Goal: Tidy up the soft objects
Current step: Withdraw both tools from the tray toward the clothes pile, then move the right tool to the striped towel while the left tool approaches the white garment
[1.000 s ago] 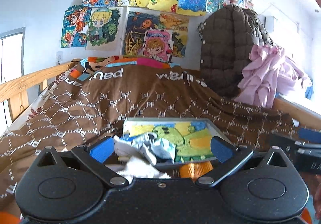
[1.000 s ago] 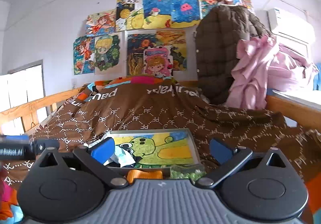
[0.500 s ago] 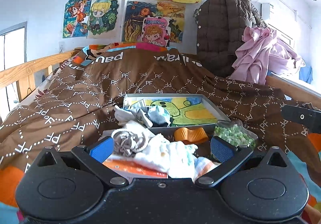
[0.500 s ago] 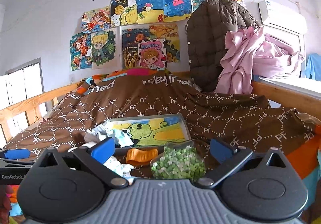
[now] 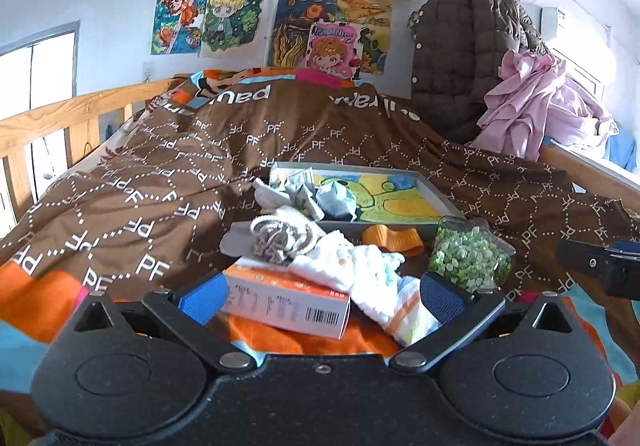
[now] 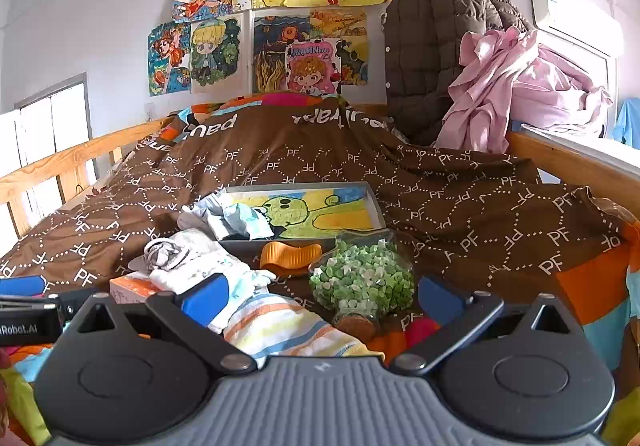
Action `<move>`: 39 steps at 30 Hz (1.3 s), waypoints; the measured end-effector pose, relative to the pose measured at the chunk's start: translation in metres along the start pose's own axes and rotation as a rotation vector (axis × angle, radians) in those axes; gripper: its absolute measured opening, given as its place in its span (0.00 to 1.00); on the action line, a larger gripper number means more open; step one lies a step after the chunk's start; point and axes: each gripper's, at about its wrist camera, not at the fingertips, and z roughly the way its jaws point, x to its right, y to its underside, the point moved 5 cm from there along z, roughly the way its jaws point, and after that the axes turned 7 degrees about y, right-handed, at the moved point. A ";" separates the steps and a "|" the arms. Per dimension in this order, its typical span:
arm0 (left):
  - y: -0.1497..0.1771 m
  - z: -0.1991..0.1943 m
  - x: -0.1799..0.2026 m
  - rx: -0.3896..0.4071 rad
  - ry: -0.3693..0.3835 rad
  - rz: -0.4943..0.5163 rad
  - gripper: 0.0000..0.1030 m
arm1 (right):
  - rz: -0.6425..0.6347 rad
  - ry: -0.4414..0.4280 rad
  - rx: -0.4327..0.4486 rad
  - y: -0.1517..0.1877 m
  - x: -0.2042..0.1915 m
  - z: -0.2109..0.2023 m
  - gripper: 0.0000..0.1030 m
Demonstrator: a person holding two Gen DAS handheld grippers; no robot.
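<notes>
A grey tray (image 5: 436,198) with a painted picture inside lies on the brown quilt, and crumpled pale cloths (image 5: 316,194) fill its left end. In front of it, a grey knitted sock (image 5: 280,238) and white socks (image 5: 360,266) are heaped on an orange-and-white box (image 5: 288,298). My left gripper (image 5: 323,296) is open just short of that heap, holding nothing. My right gripper (image 6: 323,296) is open too, above a striped sock (image 6: 276,322), with the tray (image 6: 370,202) and cloths (image 6: 232,218) beyond. Each gripper shows at the edge of the other's view.
A jar of green paper stars (image 6: 364,278) lies on its side right of the socks, with an orange curved piece (image 6: 290,254) beside the tray. Wooden bed rails (image 5: 60,114) run along both sides. A brown jacket (image 6: 436,58) and pink cloth (image 6: 520,86) hang at the back right.
Both grippers have drawn back from the tray toward the bed's near end. The sock heap, box, jar and striped sock have come into view. Both stay open.
</notes>
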 end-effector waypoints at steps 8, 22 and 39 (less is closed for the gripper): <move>0.011 -0.005 0.000 -0.041 -0.016 0.003 0.99 | -0.032 -0.015 -0.048 0.006 -0.007 0.001 1.00; 0.015 -0.001 -0.005 -0.074 -0.041 -0.015 0.99 | -0.108 -0.026 -0.103 0.014 -0.020 0.010 1.00; 0.016 -0.001 -0.008 -0.078 -0.054 -0.018 0.99 | -0.143 -0.044 -0.125 0.016 -0.028 0.014 1.00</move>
